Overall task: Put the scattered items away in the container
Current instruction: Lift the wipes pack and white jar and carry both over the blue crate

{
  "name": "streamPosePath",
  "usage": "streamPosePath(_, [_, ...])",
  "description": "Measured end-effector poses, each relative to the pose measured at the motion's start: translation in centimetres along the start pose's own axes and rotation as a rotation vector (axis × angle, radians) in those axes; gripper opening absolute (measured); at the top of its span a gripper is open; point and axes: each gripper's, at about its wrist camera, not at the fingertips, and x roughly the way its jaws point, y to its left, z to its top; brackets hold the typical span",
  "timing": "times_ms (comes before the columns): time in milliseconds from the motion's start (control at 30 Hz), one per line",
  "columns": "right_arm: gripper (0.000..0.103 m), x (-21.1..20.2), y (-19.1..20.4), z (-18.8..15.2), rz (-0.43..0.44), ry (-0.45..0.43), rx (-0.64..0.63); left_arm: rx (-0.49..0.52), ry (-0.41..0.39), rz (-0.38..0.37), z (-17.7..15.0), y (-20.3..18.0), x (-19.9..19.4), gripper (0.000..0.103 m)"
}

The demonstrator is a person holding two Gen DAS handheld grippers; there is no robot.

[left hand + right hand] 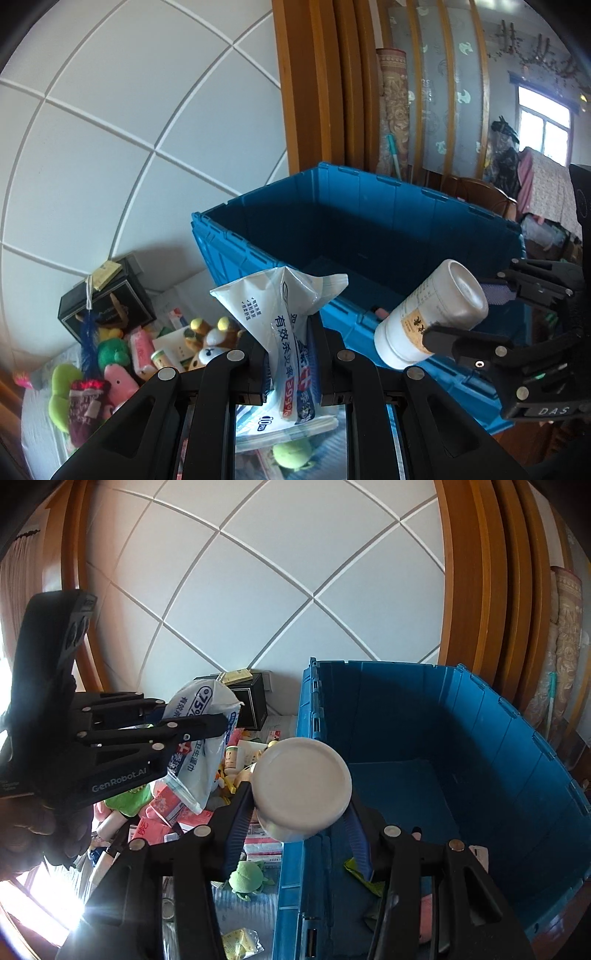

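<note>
The left gripper (290,363) is pinching a crumpled white plastic wipes packet (284,314); the right gripper's (301,821) fingers are clamping a white cylindrical bottle (303,786), with the open blue plastic crate (461,720) at two o'clock.

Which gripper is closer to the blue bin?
Right. The right gripper, shut on a white bottle, is at the blue bin's near edge. The left gripper, holding a wipes packet, hangs further out, beside the bin, over the toys.

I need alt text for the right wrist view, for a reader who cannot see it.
The right tongs grip a white jar at the edge of an open blue crate. At left, the left tongs hold a white wipes packet above scattered toys and boxes.
</note>
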Motion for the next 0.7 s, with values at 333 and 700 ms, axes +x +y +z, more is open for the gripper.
streamPosePath(333, [0.047, -0.3, -5.0, 0.2, -0.090, -0.025, 0.101, 0.041, -0.028, -0.046, 3.1, -2.6, 1.6, 0.015])
streamPosePath(700, [0.046, -0.9, -8.1, -0.5, -0.154, -0.009, 0.157, 0.094, -0.059, -0.131, 6.3, -5.8, 3.7, 0.015])
